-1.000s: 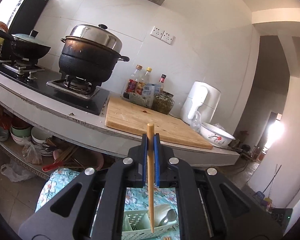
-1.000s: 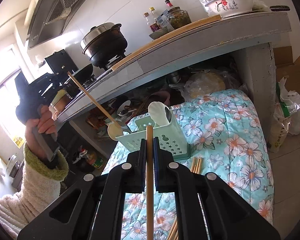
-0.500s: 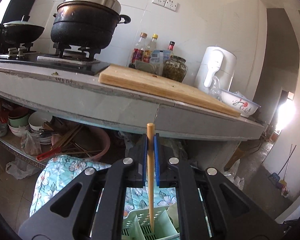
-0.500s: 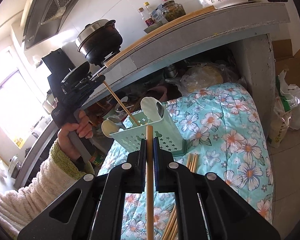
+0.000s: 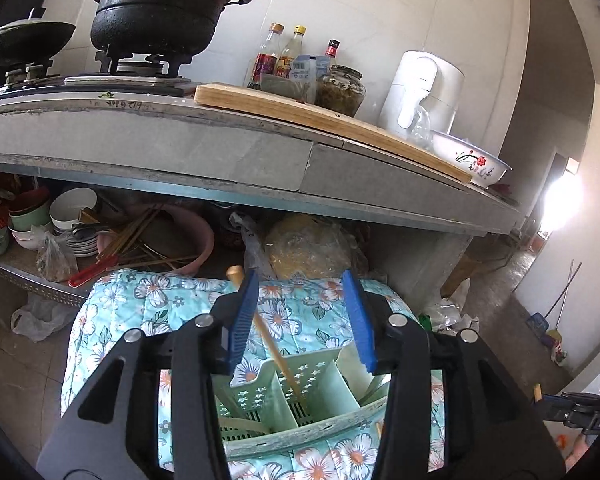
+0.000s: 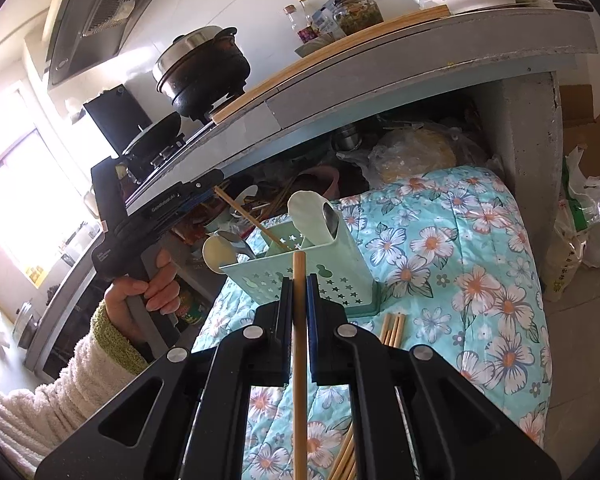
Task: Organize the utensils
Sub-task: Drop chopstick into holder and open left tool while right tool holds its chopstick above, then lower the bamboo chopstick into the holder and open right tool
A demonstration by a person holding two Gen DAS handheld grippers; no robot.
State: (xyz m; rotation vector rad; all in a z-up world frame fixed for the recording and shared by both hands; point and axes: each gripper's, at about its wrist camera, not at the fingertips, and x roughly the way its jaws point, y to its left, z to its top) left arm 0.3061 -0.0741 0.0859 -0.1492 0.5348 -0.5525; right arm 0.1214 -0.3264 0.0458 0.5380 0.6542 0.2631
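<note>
A mint-green utensil holder [image 5: 300, 400] [image 6: 300, 272] stands on a floral quilt [image 6: 460, 264]. My left gripper [image 5: 300, 320] is open right above it. A wooden chopstick [image 5: 276, 352] leans free against its left finger, tip down in the holder's middle compartment; it also shows in the right wrist view [image 6: 252, 220]. My right gripper [image 6: 299, 280] is shut on another chopstick [image 6: 299, 360], held upright in front of the holder. Spoons [image 6: 316, 216] stand in the holder. Several loose chopsticks [image 6: 392, 328] lie on the quilt.
A concrete counter [image 5: 260, 152] overhangs the quilt, carrying a stove with a black pot [image 5: 160, 12], cutting board [image 5: 320, 116], bottles, white kettle [image 5: 420, 92] and flowered bowl [image 5: 472, 160]. Bowls and clutter [image 5: 60, 216] fill the shelf beneath. Bags [image 6: 588, 216] lie on the floor to the right.
My left gripper came down over the holder and opened, letting go of its chopstick, which now leans in the holder. My right gripper stayed shut on its chopstick.
</note>
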